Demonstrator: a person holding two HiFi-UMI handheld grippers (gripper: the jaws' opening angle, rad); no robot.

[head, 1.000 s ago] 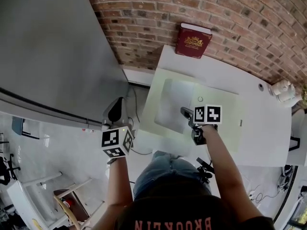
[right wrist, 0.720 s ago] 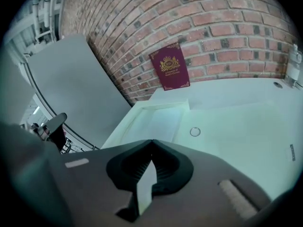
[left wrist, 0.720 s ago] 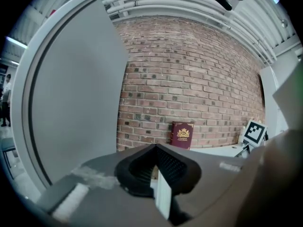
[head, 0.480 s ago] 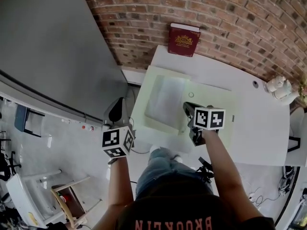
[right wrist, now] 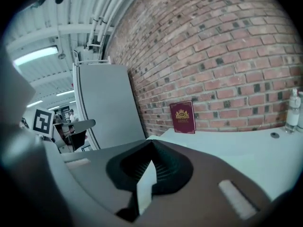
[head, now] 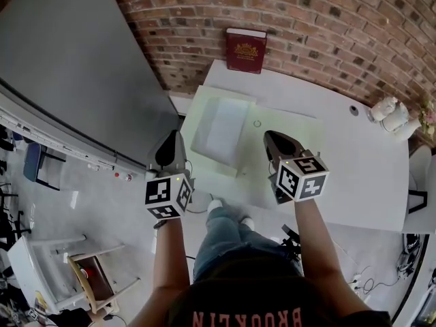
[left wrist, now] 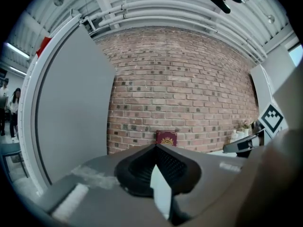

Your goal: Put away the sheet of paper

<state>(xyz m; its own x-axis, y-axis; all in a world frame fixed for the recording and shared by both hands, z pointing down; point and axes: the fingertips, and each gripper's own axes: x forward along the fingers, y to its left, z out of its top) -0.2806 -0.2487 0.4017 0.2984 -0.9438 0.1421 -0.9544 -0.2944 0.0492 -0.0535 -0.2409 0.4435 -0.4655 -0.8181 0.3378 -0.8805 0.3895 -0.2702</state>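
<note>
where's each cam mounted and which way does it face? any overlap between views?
Head view: on the head, steeply down onto the white table; forearms, left gripper, right gripper show.
Left gripper view: on the left gripper, along its shut jaws toward the brick wall; right gripper's cube at right edge.
Right gripper view: on the right gripper, along its shut jaws over the table to the wall; left gripper's cube at left.
Shared: all three show the red book.
</note>
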